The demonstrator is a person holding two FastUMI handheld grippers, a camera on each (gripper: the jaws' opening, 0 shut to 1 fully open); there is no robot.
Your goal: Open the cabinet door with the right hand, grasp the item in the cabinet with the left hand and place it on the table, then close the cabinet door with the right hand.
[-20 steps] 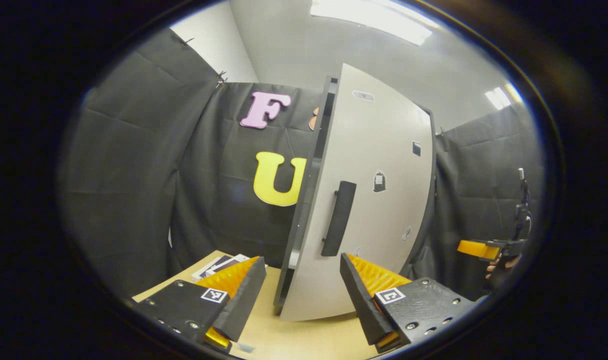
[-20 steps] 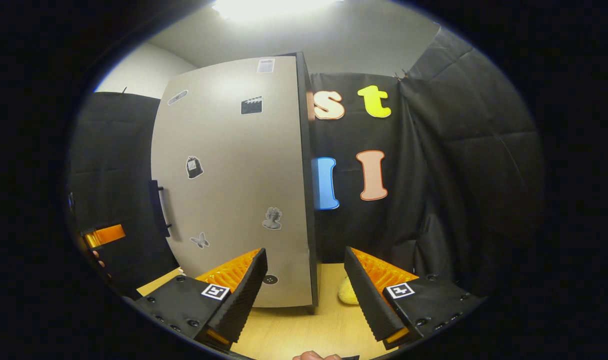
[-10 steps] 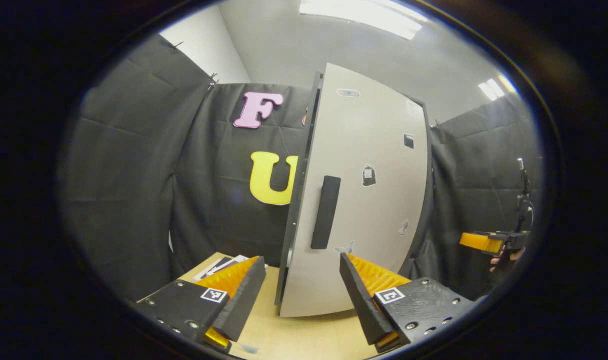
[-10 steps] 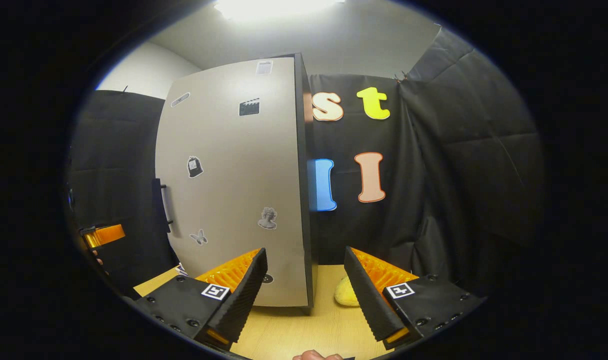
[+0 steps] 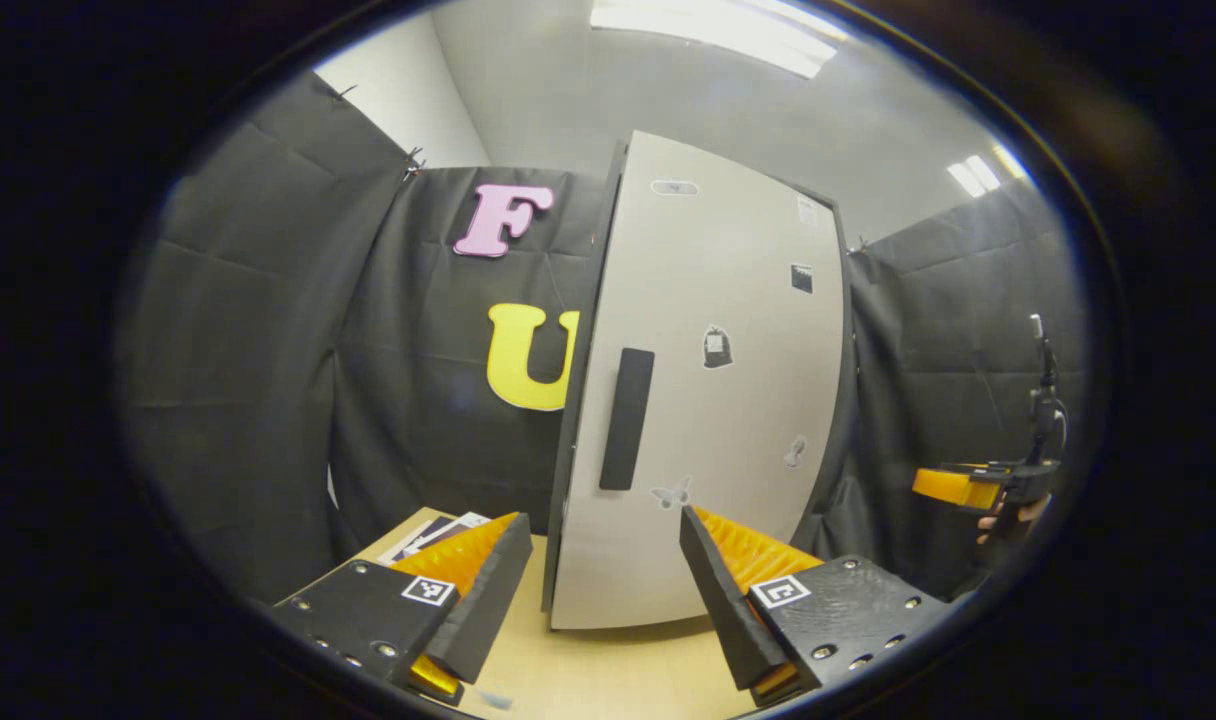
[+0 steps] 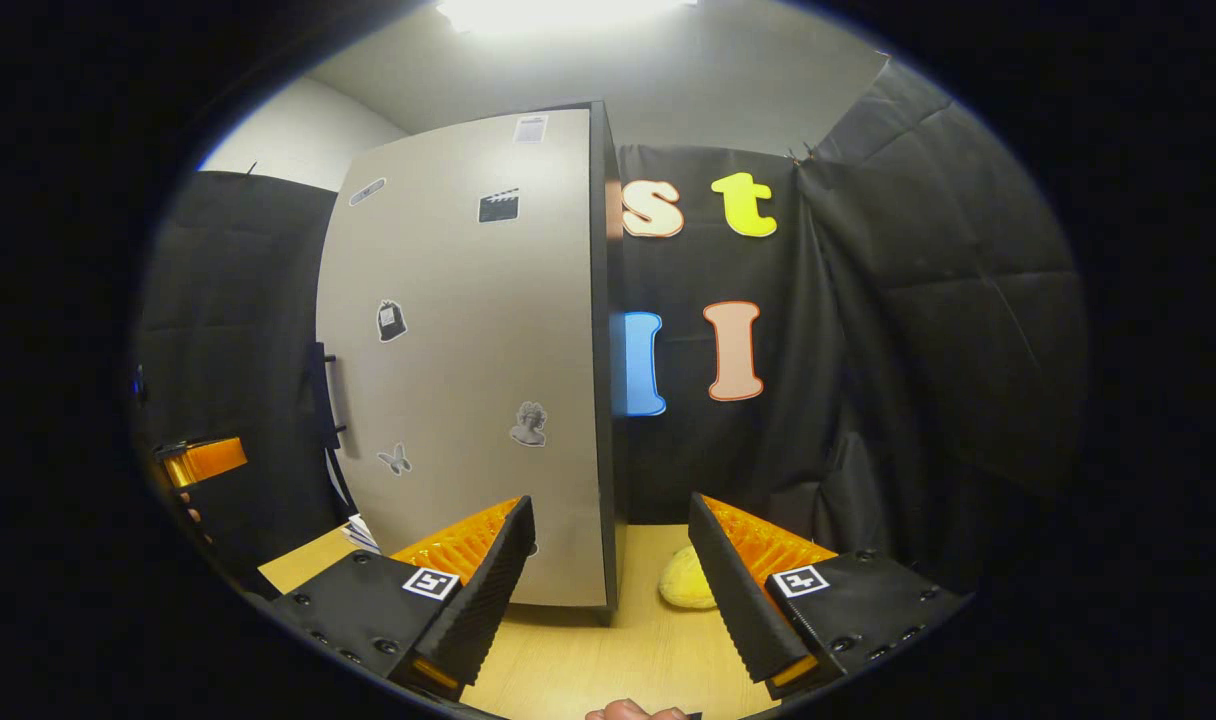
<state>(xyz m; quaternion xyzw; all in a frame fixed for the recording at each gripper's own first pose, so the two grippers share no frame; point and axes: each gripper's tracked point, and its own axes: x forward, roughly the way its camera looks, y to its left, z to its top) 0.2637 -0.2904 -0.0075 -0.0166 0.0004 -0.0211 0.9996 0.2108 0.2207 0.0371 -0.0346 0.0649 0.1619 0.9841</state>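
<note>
Left gripper (image 5: 598, 590): mine, lower centre of the left gripper view, jaws wide, nothing between them, held above the desk (image 5: 608, 680).

Right gripper (image 6: 608, 580): mine, lower centre of the right gripper view, jaws wide, nothing held; it also shows small at the right edge of the left gripper view, with a hand (image 5: 1003, 515) on it.

Cabinet door (image 5: 708, 390): pale grey, centre of the left gripper view, lying flush against the dark cabinet frame, small stickers on its face.

Handle (image 5: 626, 418): dark upright bar, left side of the door.

Yellow item (image 6: 686, 582): soft lump on the desk, lower centre of the right gripper view, just right of the cabinet, partly behind my right finger.

Papers (image 5: 436, 530): lower left, on the desk.
</note>
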